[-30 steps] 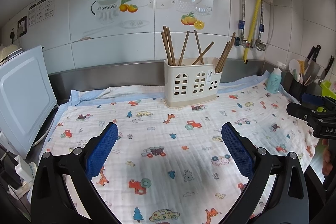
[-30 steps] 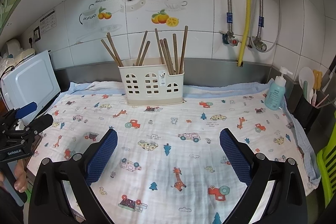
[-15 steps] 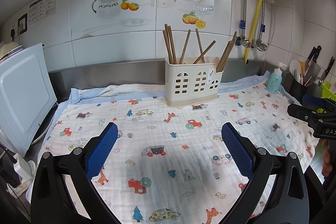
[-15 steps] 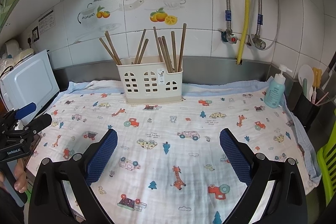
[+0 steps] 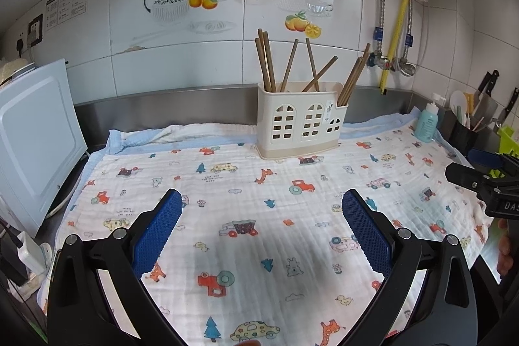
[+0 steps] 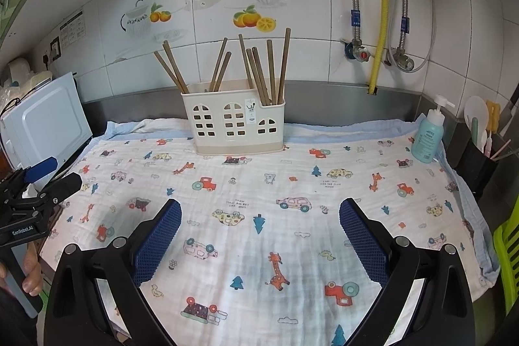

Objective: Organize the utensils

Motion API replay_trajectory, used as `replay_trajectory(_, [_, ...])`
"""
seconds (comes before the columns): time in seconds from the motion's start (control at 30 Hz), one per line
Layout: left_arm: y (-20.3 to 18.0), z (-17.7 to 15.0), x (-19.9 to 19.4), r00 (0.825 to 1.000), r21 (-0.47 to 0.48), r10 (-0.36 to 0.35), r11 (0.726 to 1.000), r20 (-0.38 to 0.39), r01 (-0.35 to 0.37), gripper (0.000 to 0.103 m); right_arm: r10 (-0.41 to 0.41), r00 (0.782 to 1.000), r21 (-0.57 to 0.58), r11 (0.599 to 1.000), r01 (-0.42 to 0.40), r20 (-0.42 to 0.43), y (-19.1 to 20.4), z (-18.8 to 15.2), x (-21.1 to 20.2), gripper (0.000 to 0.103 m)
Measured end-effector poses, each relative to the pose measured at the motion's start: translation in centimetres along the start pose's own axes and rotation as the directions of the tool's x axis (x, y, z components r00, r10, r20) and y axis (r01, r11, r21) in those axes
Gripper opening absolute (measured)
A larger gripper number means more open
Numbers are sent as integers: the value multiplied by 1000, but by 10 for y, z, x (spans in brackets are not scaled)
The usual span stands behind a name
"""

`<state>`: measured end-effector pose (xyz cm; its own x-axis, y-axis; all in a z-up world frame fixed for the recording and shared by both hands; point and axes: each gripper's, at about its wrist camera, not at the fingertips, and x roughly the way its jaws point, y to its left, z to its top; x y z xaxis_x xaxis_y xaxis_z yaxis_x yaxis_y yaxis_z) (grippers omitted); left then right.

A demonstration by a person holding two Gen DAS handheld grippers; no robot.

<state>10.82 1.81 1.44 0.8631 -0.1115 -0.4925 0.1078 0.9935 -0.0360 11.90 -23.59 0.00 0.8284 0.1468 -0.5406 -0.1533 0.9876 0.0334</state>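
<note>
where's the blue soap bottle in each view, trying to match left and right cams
Left wrist view: soap bottle at the far right, on the cloth's back corner.
Right wrist view: soap bottle right of centre, same corner.
Shared landmark: the cream utensil holder with chopsticks, to the bottle's left in both.

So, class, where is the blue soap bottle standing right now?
The soap bottle stands at the far right edge of the cloth, between the chopstick holder and a black utensil pot.

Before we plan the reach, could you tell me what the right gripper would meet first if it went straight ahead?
Probably the patterned cloth: the open right gripper tilts slightly downward, short of the utensil holder.
</note>
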Motion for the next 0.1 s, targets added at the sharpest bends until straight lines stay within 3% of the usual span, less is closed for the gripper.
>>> replay_trajectory(0.1, [2,0,1,1000,-9,4,1000,-3,-4,98,0,1000,2,1000,0,-3,-1,-1,1,95])
